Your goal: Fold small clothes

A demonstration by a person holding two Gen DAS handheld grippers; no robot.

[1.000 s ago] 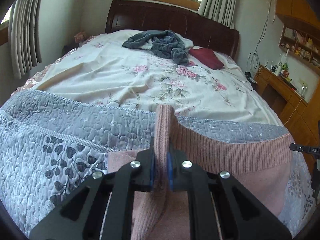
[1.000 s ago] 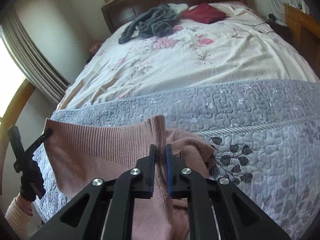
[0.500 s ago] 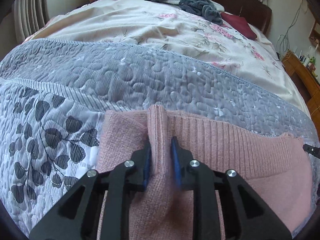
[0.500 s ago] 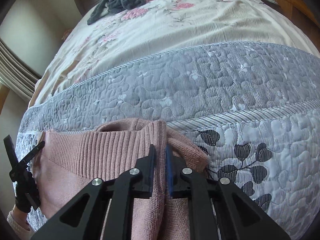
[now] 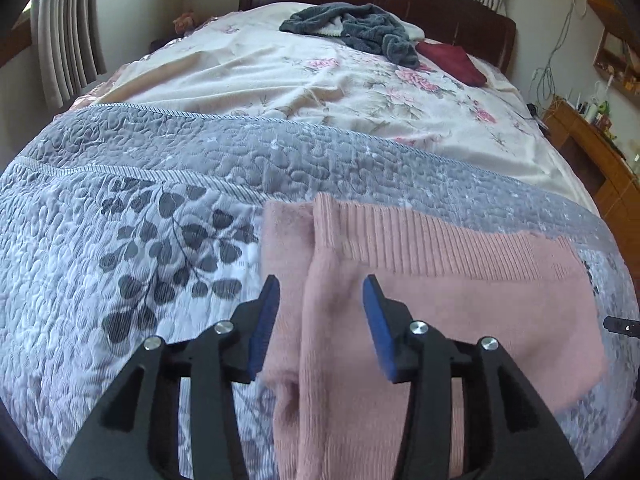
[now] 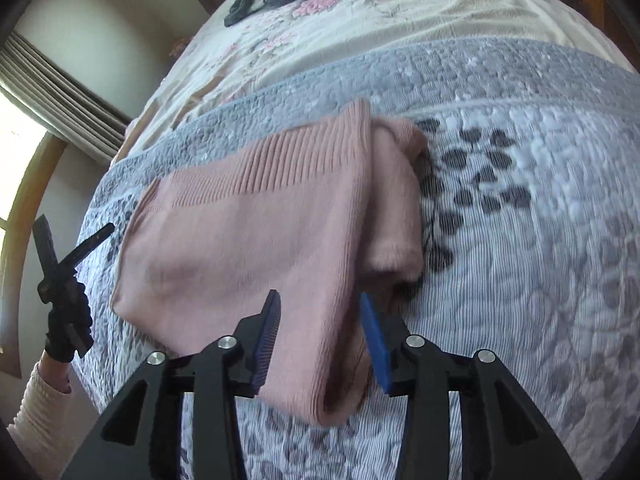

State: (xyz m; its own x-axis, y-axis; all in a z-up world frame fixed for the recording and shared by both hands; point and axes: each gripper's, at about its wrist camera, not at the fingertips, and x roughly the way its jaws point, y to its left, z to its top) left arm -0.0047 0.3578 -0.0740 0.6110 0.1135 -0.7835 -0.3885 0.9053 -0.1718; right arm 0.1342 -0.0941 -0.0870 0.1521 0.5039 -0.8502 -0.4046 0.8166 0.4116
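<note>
Black two-finger left gripper (image 5: 320, 300), with blue pads (image 5: 266, 320) on its fingers, is spread wide and grips nothing; the folded edge of a pink ribbed knit garment (image 5: 440, 300) lies between the fingers without either pad pressing it. In the right wrist view the black right gripper (image 6: 318, 316) is likewise released, its blue pads (image 6: 374, 340) standing apart on either side of the garment's near fold. At the far left of that view the left gripper appears again, held by a hand in a black glove (image 6: 66, 320) above a cream ribbed sleeve (image 6: 40, 412).

The pink garment lies flat on a grey-and-white quilted bedspread with a dark leaf print (image 5: 120, 260), its ribbed band towards the head of the bed and a bunched flap folded along one side. Past the quilt's grey stitched border comes a cream sheet with pink flowers (image 5: 320, 80). Far up the bed lie a crumpled dark grey fleece garment (image 5: 360, 28) and, just beside it, a dark red cloth (image 5: 452, 60), near a dark wooden headboard (image 5: 460, 12). Pleated curtains (image 5: 68, 40) hang at the left.
</note>
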